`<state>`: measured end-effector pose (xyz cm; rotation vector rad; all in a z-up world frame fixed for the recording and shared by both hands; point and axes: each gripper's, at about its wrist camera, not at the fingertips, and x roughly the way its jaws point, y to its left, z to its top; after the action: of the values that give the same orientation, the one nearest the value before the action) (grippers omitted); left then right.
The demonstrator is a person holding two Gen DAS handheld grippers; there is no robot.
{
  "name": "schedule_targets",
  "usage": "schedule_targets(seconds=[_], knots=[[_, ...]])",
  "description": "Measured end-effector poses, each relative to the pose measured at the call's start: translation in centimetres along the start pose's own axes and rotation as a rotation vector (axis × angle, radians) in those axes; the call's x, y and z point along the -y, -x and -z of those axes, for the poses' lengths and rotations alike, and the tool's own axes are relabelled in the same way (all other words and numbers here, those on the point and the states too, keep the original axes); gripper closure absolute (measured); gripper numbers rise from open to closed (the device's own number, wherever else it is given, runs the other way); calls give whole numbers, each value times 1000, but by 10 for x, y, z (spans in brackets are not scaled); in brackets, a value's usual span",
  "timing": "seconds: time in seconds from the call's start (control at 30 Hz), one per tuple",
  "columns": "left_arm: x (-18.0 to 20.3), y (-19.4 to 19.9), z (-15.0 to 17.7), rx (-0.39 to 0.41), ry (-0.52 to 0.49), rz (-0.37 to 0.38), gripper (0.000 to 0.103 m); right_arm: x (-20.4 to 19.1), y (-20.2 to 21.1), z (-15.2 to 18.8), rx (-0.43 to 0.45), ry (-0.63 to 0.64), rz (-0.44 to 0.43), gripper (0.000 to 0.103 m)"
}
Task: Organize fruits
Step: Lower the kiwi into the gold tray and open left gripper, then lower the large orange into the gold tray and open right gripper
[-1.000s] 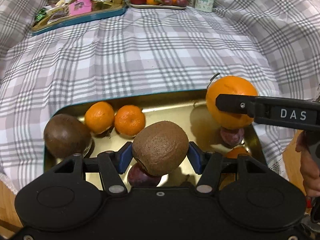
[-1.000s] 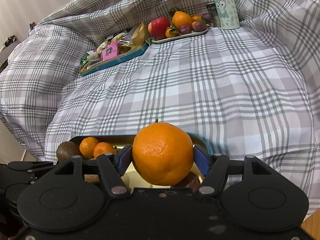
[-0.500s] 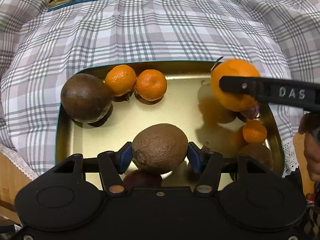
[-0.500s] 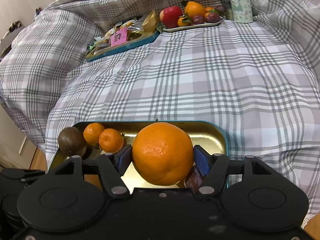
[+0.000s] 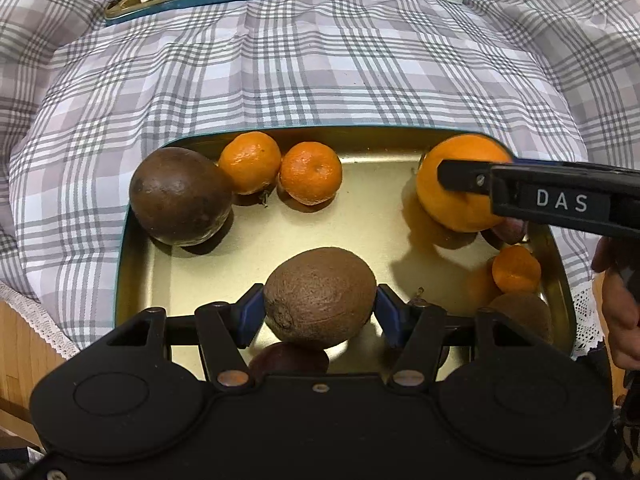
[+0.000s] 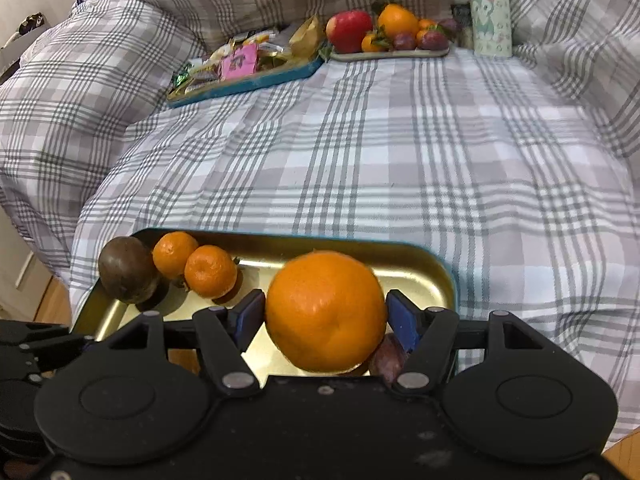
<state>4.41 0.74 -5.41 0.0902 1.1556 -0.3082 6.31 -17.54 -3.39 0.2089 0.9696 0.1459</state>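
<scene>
My left gripper (image 5: 320,314) is shut on a brown kiwi (image 5: 320,292), held low over the near part of the gold tray (image 5: 360,216). My right gripper (image 6: 326,316) has a large orange (image 6: 326,312) between its blue pads; the jaws are closing and both pads touch it. The left wrist view shows that orange (image 5: 452,200) at the tray's far right, with the right gripper's finger (image 5: 560,200) across it. A big brown round fruit (image 5: 180,196) and two mandarins (image 5: 250,162) lie at the tray's far left.
At the tray's right side lie a plum (image 5: 508,230), a small mandarin (image 5: 516,268) and another kiwi (image 5: 520,316). A dark plum (image 5: 288,356) sits under my left gripper. Far back on the plaid cloth are a snack tray (image 6: 248,76), a fruit plate (image 6: 392,54) and a bottle (image 6: 490,12). A hand (image 5: 620,320) is at the right edge.
Both grippers came in over the gold tray and tipped downward, kiwi and orange still between their pads. The orange now hangs lower, close to the tray floor by the plum.
</scene>
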Motion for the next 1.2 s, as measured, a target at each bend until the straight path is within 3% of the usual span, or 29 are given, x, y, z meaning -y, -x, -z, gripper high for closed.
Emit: schedule_targets(seconds=[0.1, 0.37, 0.43, 0.5, 0.53, 0.63, 0.77, 1.2], knots=[[2, 3, 1, 13, -5, -1, 40, -7, 12, -2, 82, 44, 13, 49], [13, 13, 1, 75, -56, -28, 40, -13, 23, -11, 118, 46, -17, 49], [20, 10, -1, 66, -103, -68, 45, -12, 22, -10, 109, 31, -24, 49], [26, 21, -2, 160, -155, -91, 39, -10, 24, -10, 108, 14, -29, 49], [28, 18, -4, 166, -166, -121, 43, -10, 25, -10, 112, 13, -25, 49], [23, 12, -12, 120, -123, -78, 45, -9, 29, -10, 121, -1, -31, 49], [34, 18, -10, 135, -172, -90, 45, -9, 37, -10, 137, 1, -31, 49], [38, 32, -6, 151, -87, -115, 45, -7, 50, 1, 102, -32, 20, 49]])
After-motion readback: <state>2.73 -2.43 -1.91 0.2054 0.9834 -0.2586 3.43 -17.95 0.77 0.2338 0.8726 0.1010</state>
